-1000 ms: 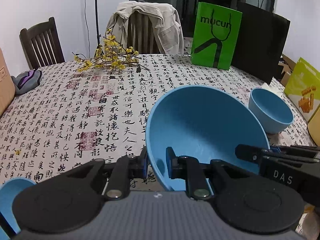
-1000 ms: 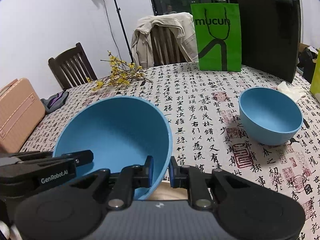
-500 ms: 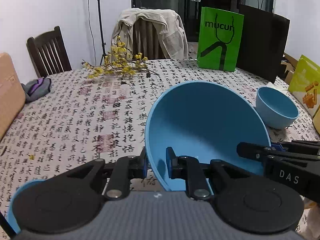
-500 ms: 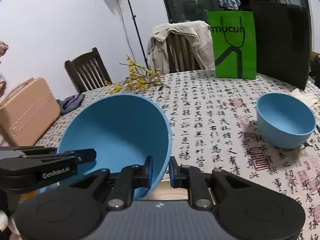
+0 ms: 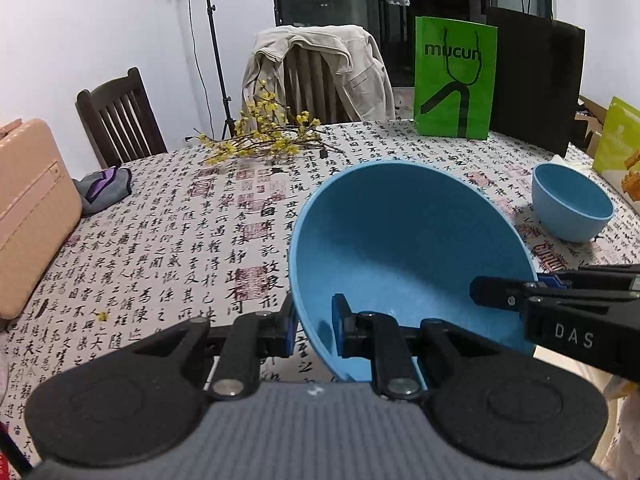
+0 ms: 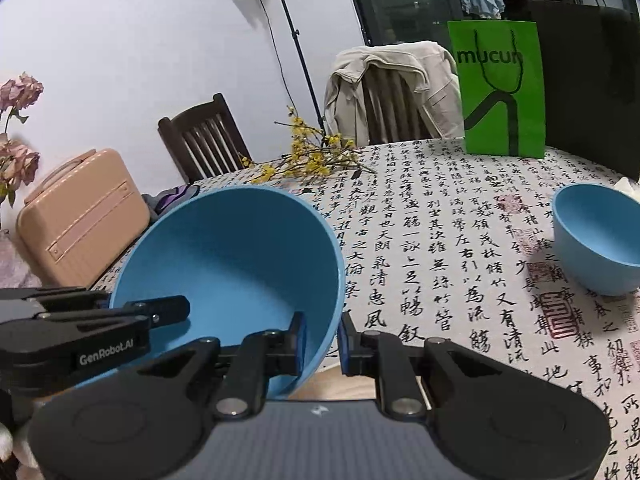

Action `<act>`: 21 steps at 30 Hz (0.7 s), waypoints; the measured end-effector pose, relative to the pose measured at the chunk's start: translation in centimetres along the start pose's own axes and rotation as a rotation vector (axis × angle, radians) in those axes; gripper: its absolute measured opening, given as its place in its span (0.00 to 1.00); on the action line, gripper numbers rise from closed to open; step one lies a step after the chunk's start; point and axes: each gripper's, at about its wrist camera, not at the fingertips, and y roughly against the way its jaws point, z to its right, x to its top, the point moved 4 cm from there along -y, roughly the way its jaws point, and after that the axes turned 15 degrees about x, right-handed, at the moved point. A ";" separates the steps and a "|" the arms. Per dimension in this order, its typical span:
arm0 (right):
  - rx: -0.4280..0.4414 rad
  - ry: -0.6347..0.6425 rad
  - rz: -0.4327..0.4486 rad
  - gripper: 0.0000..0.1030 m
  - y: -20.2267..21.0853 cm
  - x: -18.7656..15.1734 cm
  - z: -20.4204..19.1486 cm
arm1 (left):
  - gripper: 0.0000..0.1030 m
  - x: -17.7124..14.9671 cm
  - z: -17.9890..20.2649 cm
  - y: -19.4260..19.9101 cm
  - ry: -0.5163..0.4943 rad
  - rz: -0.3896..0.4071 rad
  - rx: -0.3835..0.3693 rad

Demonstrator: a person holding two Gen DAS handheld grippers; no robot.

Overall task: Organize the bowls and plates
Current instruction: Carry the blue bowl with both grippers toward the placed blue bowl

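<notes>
A large blue bowl hangs above the table, held by both grippers at opposite sides of its rim. My left gripper is shut on the rim's left side, one pad inside and one outside. My right gripper is shut on the rim's right side in the same way. Each gripper shows in the other's view: the right one at the bowl's right, the left one at the bowl left. A smaller blue bowl stands upright on the table to the right.
The round table carries a calligraphy-print cloth. On it lie a yellow flower branch, a pink case and a grey-purple cloth at left, green and black bags at the back. Chairs stand behind.
Both grippers with the large bowl have risen slightly and tilted up, so the table looks farther away and more of the room shows. The blue piece at the lower left of the left view is gone.
</notes>
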 end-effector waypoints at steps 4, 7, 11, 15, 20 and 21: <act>0.014 0.017 -0.001 0.16 -0.2 -0.1 -0.7 | 0.17 -0.2 -0.6 0.1 0.004 0.001 0.015; 0.027 0.029 0.003 0.15 -0.1 0.0 -1.2 | 0.17 -0.4 -1.1 0.4 0.009 0.005 0.023; 0.042 0.040 0.009 0.15 -0.1 0.2 -1.9 | 0.17 -0.6 -1.7 0.9 0.017 0.009 0.034; 0.062 0.054 0.013 0.15 -0.1 0.2 -2.6 | 0.17 -0.9 -2.5 1.5 0.031 0.013 0.048; 0.092 0.068 0.013 0.16 -0.3 0.0 -3.7 | 0.17 -1.4 -3.7 2.2 0.051 0.015 0.070; 0.099 0.070 0.013 0.16 -0.3 0.0 -4.0 | 0.17 -1.5 -3.9 2.3 0.055 0.016 0.075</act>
